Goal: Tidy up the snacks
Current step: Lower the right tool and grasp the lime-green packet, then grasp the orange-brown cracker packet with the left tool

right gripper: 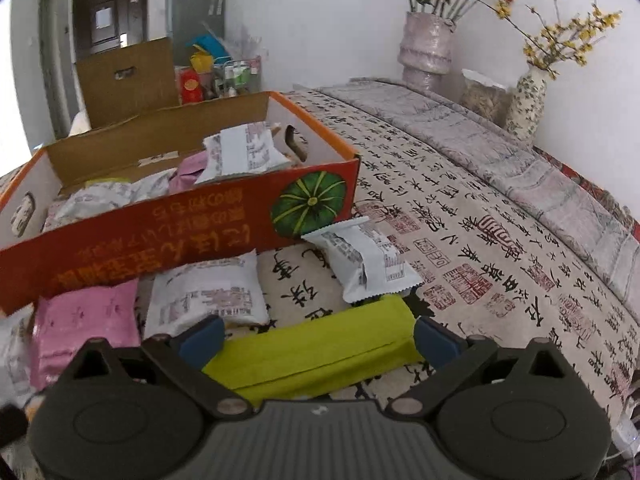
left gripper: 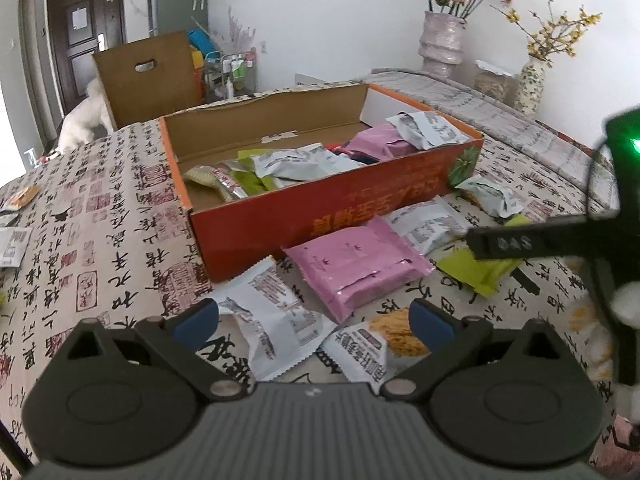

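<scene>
**Snack packets lay scattered before an open red carton**

The lime-green packet (right gripper: 320,354) lay flat on the table between the spread fingers of the right gripper (right gripper: 316,340), which was released and not pinching it. Just beyond it sat a crinkled white packet (right gripper: 366,264) and a puffy white pillow pack (right gripper: 208,294), with a glossy pink packet (right gripper: 86,318) touching the carton's front wall. The red cardboard box (right gripper: 172,236), printed with a green pumpkin, already held a heap of white, pink and green packets. The left gripper (left gripper: 314,320) hung open above two white packets (left gripper: 272,316); only its view showed the yellow-pictured one (left gripper: 360,344). A calligraphy-printed cloth (right gripper: 480,248) covered the table; two vases (right gripper: 426,50) stood behind.
</scene>
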Demonstrator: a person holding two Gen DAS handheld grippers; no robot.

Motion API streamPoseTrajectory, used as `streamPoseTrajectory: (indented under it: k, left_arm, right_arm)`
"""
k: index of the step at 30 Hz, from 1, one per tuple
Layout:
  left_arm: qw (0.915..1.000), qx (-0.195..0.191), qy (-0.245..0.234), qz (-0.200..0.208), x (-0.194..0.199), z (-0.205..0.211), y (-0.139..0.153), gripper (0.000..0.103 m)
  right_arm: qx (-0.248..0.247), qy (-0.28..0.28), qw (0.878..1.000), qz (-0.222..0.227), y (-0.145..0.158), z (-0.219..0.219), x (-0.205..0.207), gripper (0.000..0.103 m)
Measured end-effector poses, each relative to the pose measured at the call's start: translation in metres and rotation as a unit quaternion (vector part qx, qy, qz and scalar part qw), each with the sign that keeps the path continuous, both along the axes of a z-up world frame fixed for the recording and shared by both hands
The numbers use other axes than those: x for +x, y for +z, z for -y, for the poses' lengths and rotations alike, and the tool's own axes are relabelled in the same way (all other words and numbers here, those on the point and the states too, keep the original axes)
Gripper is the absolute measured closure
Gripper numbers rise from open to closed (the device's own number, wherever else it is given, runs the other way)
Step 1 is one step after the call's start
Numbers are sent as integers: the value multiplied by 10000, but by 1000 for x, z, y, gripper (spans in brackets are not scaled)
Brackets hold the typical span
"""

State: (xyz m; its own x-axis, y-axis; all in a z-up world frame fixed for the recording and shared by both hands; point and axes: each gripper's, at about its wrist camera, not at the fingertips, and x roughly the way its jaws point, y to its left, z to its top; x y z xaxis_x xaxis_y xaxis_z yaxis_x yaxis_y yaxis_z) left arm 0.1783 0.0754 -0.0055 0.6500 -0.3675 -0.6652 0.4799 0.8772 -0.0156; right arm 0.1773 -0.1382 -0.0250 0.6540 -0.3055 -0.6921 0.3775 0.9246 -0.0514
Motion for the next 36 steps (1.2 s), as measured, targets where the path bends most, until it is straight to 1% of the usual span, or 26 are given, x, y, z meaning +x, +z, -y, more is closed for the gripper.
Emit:
streamPoseTrajectory:
  k: [5,7,10,13,17,20,23,25,26,27,28,29,30,32,36]
  left_arm:
    - [9999,-33,115,-3,2,-2,0,0]
    - [9999,-29,134,-7,2,-3,0,0]
    - [9999,-14,153,-6,2,-2,-1,0]
    - [9998,-1,181,-25,3,-2,-2,0]
    - [9998,16,203,-72,5,-2,-4,0]
    - [9997,7,224,-85,6,-3,-5,0]
    - [9997,-7,245,-93,6,-3,-5,0]
    - [9996,-11,255,-94,6,-3,-5,0]
    - [9996,-12,261,-93,6,-4,-5,0]
    - [9996,-13,266,-92,6,-3,-5,0]
    - [9996,-17,269,-89,5,-3,-5,0]
    - [9996,-18,278,-84,5,-3,-5,0]
    - [9995,-13,291,-77,4,-3,-5,0]
    - [9996,3,266,-69,4,-1,-5,0]
    - [9995,167,254,-91,4,8,-6,0]
  right_arm:
    - [33,176,9998,-61,1,6,-15,4]
    - [11,201,9997,-107,3,10,-20,6]
    - [93,84,9999,-57,7,17,-22,10]
    - [178,-37,9998,40,8,19,-17,10]
    - [245,-107,9996,-71,-2,16,-5,10]
    - [336,-76,9990,-271,-12,18,-6,16]
    - [338,21,9991,-258,-12,20,-15,19]
    - [384,142,9989,-216,-11,23,-22,33]
    - [395,226,9988,-195,-10,23,-26,38]
    - [355,311,9987,-193,-9,23,-29,47]
    - [336,432,9983,-189,-8,23,-32,60]
    - [344,590,9975,-191,-7,22,-34,66]
    - [333,669,9970,-197,-7,22,-37,68]
    - [308,792,9963,-144,-7,23,-41,69]
    - [438,857,9954,-22,-6,33,-46,70]
